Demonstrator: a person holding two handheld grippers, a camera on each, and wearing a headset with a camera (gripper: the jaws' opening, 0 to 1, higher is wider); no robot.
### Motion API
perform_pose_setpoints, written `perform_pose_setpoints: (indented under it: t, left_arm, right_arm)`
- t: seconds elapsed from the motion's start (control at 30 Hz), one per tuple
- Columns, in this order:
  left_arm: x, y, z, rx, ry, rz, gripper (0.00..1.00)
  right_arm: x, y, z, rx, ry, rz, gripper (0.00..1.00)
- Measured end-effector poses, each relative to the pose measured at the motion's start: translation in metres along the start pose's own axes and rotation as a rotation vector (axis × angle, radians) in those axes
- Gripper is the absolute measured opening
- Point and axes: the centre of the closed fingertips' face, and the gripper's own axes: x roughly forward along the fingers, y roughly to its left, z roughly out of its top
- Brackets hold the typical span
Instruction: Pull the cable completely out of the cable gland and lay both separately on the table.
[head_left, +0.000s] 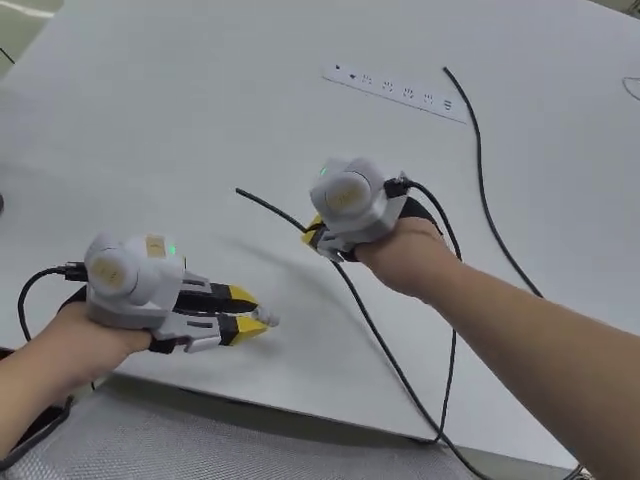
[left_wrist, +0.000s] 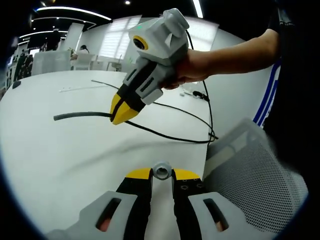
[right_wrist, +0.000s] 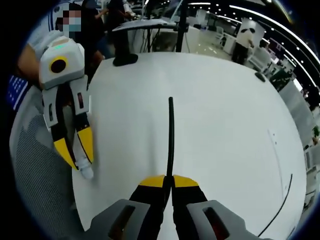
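Now the left gripper is clenching its 2 yellow-tipped jaws on the small grey cable gland, holding it low over the white table near the front edge. Whether the gland is touching the surface is not clear. The right gripper is squeezing the black cable a little way back from its free end, with the jaws closed tight on it. The cable is sitting fully clear of the gland. Its free end is sticking out past the right gripper's tips, well apart from the gland, and the long remainder is trailing across the table and over the front edge. A white power strip is lying at the far side, with a thin black cord running from beside it.
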Motion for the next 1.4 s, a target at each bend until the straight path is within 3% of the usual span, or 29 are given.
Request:
perform_pose_setpoints:
  t: [0.27, 0.53, 1.1, 1.2, 1.4]
  left_arm:
    - [0.001, 0.016, -0.008, -0.026, -0.003, 0.038, 0.15]
    - [0.002, 0.028, -0.018, -0.05, -0.002, 0.075, 0.15]
    - [0.002, 0.034, -0.027, -0.071, 0.015, 0.098, 0.15]
    - [0.004, 0.035, -0.034, -0.076, 0.039, 0.102, 0.15]
    - [0.003, 0.037, -0.035, -0.07, 0.053, 0.115, 0.15]
  right_arm:
    - [0.027, 0.015, -0.004, -0.064, 0.026, 0.049, 0.0]
    - [0.038, 0.022, -0.002, -0.056, 0.034, 0.07, 0.0]
    - [0.04, 0.026, -0.004, -0.034, 0.023, 0.065, 0.0]
    - [0.041, 0.026, -0.004, -0.035, 0.025, 0.065, 0.0]
    - [0.04, 0.025, -0.004, -0.029, 0.021, 0.065, 0.0]
